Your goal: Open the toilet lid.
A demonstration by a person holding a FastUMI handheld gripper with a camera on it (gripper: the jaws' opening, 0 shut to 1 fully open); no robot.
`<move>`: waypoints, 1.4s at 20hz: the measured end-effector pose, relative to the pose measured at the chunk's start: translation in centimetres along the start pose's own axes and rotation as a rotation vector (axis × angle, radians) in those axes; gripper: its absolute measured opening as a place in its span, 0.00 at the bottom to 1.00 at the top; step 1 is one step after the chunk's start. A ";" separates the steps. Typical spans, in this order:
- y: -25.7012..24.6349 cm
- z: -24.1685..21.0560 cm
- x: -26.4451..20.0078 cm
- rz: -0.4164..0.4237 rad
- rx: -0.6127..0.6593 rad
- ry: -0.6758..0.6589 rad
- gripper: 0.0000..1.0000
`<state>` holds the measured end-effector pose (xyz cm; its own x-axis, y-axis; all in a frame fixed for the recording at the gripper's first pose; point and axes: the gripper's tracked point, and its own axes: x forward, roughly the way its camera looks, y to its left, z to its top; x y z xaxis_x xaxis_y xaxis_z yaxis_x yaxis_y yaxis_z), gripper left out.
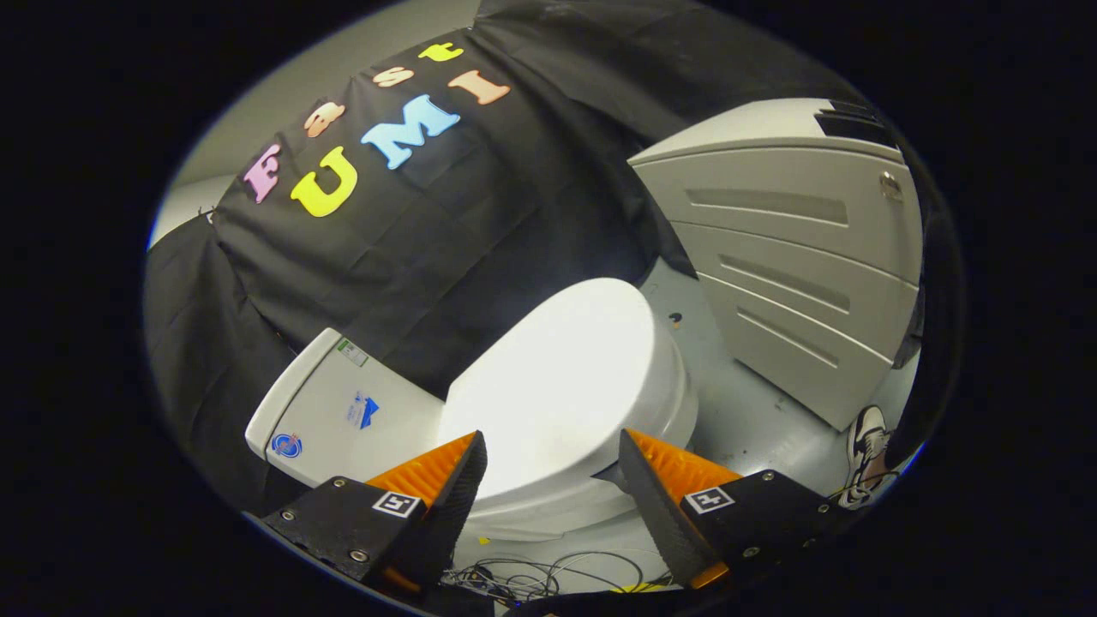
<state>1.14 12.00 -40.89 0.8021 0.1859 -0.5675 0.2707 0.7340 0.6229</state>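
We are just getting close to the smooth white oval toilet lid (561, 386), which is shut flat on the white toilet bowl (600, 506), just past our jaws. Our gripper (553, 467) is spread wide and holds nothing. Next, we think, we must hook the lid's front rim and lift. The lid runs long from the white boxy tank (343, 411) toward the grey ribbed cabinet (797, 257).

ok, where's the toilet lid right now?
In the gripper view the toilet lid lies closed on the bowl, just ahead of the open gripper, with the tank on one side and a grey cabinet on the other.
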 end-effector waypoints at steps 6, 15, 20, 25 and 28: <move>-3.2 -2.6 1.5 -0.053 0.048 0.063 0.95; -6.3 -4.4 4.0 -0.016 0.427 0.091 0.87; -6.4 -4.4 5.6 0.052 0.615 0.072 0.69; -6.9 -4.3 5.9 0.044 0.602 0.063 0.42; -7.3 -4.4 6.0 0.042 0.619 0.067 0.25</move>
<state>1.65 10.62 -51.26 0.7890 0.2612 -0.5561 0.5144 0.2141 0.8304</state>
